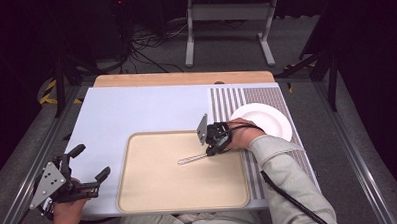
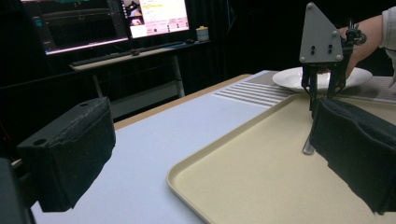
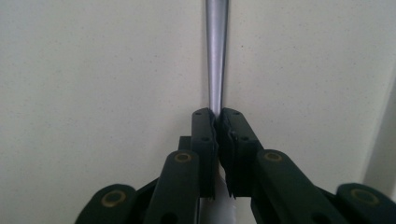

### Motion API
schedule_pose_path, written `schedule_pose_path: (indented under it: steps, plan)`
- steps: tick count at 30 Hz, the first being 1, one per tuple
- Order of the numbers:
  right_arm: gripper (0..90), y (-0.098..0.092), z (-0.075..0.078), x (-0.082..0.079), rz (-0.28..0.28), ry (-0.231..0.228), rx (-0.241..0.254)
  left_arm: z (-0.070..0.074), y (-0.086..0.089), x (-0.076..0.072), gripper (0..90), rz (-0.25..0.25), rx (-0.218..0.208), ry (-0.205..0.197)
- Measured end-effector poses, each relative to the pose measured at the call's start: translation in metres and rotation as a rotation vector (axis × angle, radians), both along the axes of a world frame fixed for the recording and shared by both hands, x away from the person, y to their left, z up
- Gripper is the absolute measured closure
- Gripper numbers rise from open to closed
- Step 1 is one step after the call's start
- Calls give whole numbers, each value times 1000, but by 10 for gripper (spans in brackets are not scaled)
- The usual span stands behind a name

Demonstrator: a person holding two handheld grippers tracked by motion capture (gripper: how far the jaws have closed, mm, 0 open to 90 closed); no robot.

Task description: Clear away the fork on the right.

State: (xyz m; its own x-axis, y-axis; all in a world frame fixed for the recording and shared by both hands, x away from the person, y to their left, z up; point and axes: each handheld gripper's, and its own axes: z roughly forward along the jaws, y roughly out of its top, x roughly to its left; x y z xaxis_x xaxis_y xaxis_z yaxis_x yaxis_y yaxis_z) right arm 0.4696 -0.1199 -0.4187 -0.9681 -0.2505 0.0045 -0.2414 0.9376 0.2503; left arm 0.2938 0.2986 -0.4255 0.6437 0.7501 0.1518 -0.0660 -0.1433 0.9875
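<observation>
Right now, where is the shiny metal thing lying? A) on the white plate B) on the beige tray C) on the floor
B: the metal utensil lies on the beige tray, its handle pinched in the right hand-held gripper, beside the white plate.

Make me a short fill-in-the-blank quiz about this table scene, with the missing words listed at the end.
1. The right gripper is shut on the handle of a metal ____.
2. That utensil lies on the beige ____.
3. The white plate sits to the ____ of the tray in the high view.
4. The left gripper has its jaws ____.

Missing words: utensil; tray; right; open
</observation>
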Motion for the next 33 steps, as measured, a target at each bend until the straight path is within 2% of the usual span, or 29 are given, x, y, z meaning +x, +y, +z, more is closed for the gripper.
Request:
schedule_pose_path:
  steps: [5,7,9,12,18,20,25,33]
  plan:
    - [806,-1,6,-2,1,8,34,0,0,0,12,1,0,-1]
    - [816,0,7,-2,0,9,40,0,0,0,12,1,0,-1]
    - [895,2,14,-4,-2,-4,76,0,0,0,11,2,2,-2]
    - [900,5,19,-6,-8,-11,113,0,0,0,12,1,1,-1]
    - [900,15,23,-7,-41,-23,154,0,0,0,12,1,-1,-1]
    - [900,18,22,-5,-48,-27,161,0,0,0,12,2,0,-4]
    - [900,26,17,-3,-67,-38,145,0,0,0,12,2,0,-2]
    - [900,37,6,0,-84,-17,154,0,0,0,12,2,1,1]
